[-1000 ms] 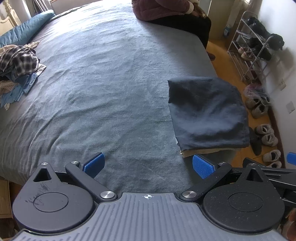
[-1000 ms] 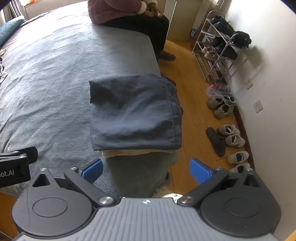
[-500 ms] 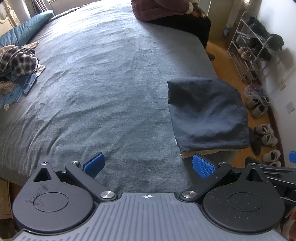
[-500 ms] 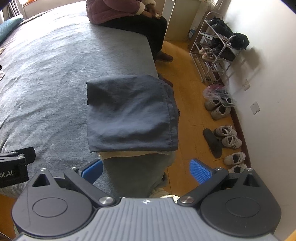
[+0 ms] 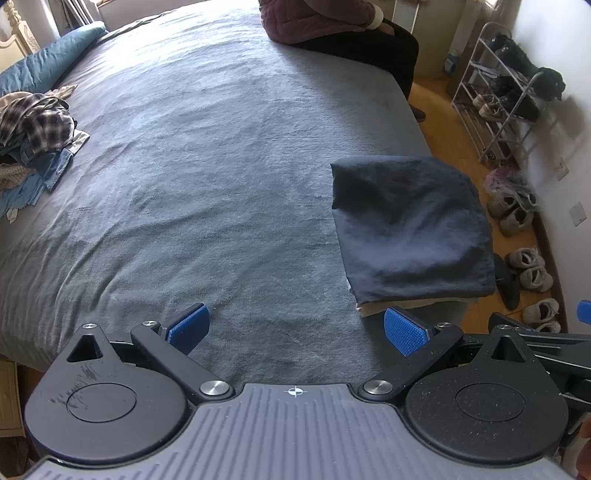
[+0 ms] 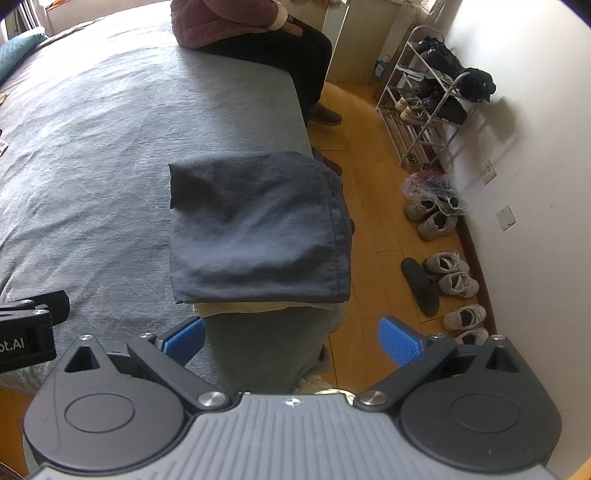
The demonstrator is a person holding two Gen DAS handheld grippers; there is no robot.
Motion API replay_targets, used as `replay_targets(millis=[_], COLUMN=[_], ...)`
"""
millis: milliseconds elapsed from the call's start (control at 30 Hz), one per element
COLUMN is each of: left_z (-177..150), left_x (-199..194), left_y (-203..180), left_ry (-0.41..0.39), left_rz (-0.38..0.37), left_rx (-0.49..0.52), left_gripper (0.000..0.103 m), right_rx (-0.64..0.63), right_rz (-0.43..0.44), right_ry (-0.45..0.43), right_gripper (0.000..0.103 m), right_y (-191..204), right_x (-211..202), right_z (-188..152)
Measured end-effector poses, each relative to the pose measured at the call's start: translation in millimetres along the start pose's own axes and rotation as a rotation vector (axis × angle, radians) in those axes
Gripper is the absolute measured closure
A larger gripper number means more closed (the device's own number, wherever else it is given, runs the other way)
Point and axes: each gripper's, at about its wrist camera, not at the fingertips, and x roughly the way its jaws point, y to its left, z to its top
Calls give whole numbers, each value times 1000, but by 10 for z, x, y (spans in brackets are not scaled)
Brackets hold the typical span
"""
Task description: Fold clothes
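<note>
**Hovering empty over the bed, with the folded stack near the edge**

Holding both tools above the grey bed (image 5: 207, 177), I have nothing in either. The left tool (image 5: 295, 325) has its blue pads spread wide with bare sheet between them; the right tool (image 6: 291, 338) is spread just as wide, its jaws framing the bed's corner and the wooden floor beyond.

The folded dark garment (image 6: 255, 229) lies at about 12 o'clock from the right tool and at 2 o'clock from the left one. It rests on a pale folded piece (image 6: 243, 308), of which only a strip shows at the near side. The stack sits right at the bed's side edge, and the dark garment's hemmed side appears to bulge slightly past it, above the floor.

The unfolded clothes (image 5: 33, 133), plaid and blue among them, are heaped far off at 10 o'clock in the left view, well apart from the stack.

My worries from here:
- The stack's place at the edge is the main risk. A brush from the right tool, or a tug on the sheet, could tip it to the floor among the shoes (image 6: 448, 275).
- Fetching from the heap means a long reach, and pinching several layers at once could drag the whole tangle along.
- A seated person (image 6: 258, 33) occupies the far corner at 12 o'clock, so a wide swing of cloth that way could strike them.
</note>
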Motion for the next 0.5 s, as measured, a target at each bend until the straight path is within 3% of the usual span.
replay_targets(millis=[500], left_z=[40], left_x=[4], left_y=[38], left_ry=[-1], left_rz=[5], left_rx=[-3], left_gripper=[1], right_rx=[-3], right_rz=[-7], right_ry=[1], right_gripper=[0], right_y=[3], right_x=[3], right_z=[7])
